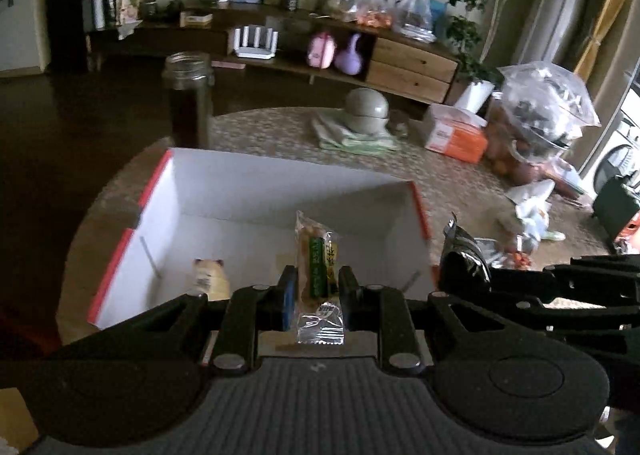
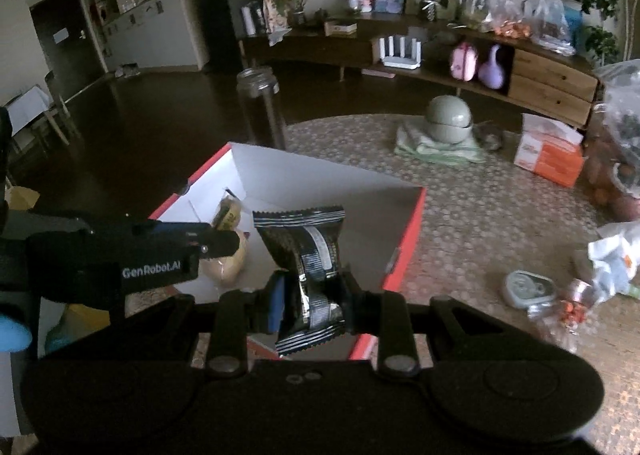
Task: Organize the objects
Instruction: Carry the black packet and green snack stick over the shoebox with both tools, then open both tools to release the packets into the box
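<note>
Snack packets are the things being sorted, one in each gripper, both held over a white box with red outer sides (image 1: 256, 191) that stands on the patterned counter (image 1: 452, 183).

Left wrist view, from the left: a small cat-faced packet (image 1: 210, 279) lies on the box floor near the left wall. The left gripper (image 1: 318, 287) is closed tight on a clear-wrapped pastry packet (image 1: 318, 255), which stands upright between the jaws; its green label carries print too small to read. Just to the right, the black foil packet (image 1: 464, 255) shows beside the box's right wall, held by the other gripper.

Right wrist view, from the left: the left gripper's black side reads "GenRobot.AI" in white. A pale round packet (image 2: 228, 267) lies in the box beneath it. The right gripper (image 2: 314, 291) is pinched nearly closed on the black foil packet's waist, which crumples between the blue-padded finger (image 2: 276, 303) and the black one; its white label is unreadable. Further right on the counter sit a grey domed container (image 2: 448, 119) on folded cloth and an orange-and-white carton (image 2: 548, 155), its writing illegible.
</note>
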`<move>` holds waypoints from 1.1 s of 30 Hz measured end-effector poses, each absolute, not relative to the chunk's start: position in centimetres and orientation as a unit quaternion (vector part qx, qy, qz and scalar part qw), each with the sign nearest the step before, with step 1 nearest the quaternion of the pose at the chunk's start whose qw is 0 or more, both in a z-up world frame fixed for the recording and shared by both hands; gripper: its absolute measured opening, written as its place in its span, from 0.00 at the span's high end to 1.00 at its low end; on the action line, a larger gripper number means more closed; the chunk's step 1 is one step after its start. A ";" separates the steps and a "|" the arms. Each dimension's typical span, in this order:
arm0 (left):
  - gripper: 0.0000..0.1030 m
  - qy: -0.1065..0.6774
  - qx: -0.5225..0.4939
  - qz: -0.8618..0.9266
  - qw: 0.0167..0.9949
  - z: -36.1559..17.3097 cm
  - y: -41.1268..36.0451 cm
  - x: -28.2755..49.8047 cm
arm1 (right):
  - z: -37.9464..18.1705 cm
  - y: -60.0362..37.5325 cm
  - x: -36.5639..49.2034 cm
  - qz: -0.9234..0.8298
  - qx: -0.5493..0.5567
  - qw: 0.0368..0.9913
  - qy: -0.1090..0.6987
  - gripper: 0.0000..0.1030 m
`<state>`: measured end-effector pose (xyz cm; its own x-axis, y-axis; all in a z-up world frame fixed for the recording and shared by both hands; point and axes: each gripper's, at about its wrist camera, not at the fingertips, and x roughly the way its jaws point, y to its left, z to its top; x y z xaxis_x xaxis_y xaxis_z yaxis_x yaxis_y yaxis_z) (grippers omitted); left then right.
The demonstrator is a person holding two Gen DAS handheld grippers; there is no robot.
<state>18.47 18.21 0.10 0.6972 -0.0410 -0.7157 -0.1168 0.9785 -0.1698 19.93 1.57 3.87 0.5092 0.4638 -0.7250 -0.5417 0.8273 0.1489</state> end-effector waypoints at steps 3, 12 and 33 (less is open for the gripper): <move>0.79 0.391 -0.107 0.030 0.914 -0.4 19.7 18.9 | 3.2 2.8 20.4 0.293 -0.058 0.863 0.408 0.73; 0.79 0.420 -0.087 0.040 0.902 -3.4 22.4 21.7 | 0.8 5.9 22.7 0.283 -0.074 0.856 0.427 0.73; 0.79 0.485 -0.071 0.024 0.871 -8.9 23.0 25.5 | -6.0 9.1 25.0 0.270 -0.119 0.827 0.479 0.73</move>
